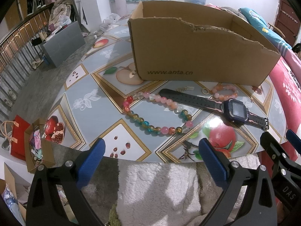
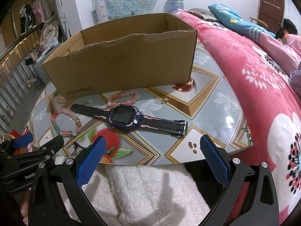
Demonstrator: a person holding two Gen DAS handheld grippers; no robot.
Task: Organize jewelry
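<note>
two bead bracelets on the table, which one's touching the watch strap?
The larger multicoloured glass-bead bracelet: the black watch strap lies across its pink beads. The small orange-pink bead bracelet sits apart by the cardboard box.

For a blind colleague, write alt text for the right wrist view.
A dark smartwatch lies flat on a fruit-patterned table before an open cardboard box, beaded bracelets to its left. The right claw hangs open at the near table edge.
</note>
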